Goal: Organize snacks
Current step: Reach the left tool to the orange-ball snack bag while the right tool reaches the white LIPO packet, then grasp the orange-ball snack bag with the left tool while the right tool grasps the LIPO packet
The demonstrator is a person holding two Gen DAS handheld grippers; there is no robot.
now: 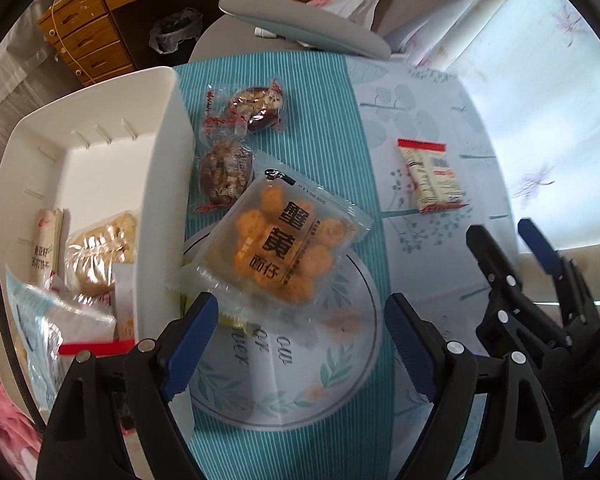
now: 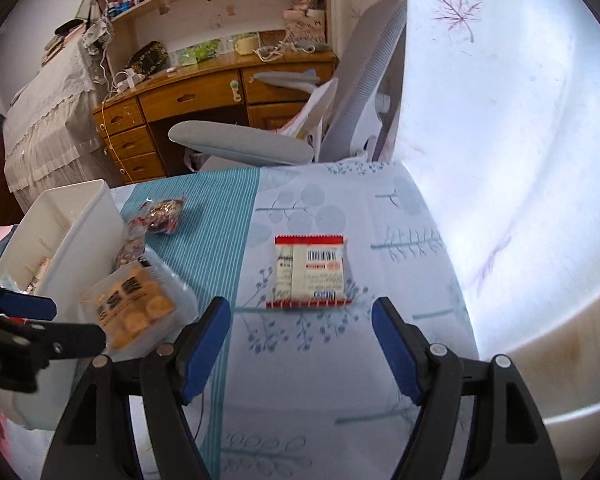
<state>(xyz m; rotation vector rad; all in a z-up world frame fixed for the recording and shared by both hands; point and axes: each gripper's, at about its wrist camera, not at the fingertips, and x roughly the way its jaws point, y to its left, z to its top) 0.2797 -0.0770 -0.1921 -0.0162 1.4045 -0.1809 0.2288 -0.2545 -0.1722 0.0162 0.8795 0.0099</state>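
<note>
left gripper [image 1: 300,328]: released, above orange snack pack [image 1: 284,244] | right gripper [image 2: 300,340]: released, near red-edged packet [image 2: 310,272] | white bin [image 1: 164,184]: beside orange snack pack

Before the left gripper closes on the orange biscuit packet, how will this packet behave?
The orange biscuit packet is probably light. Its glossy film may slip and crinkle, and the round biscuits inside could crack if squeezed hard. Its flat sealed edges look floppy.

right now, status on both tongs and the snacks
Left tongs open over clear orange cracker packet. Right tongs open, facing red-edged white wafer packet. White plastic bin part-filled. Nothing blocking.
</note>
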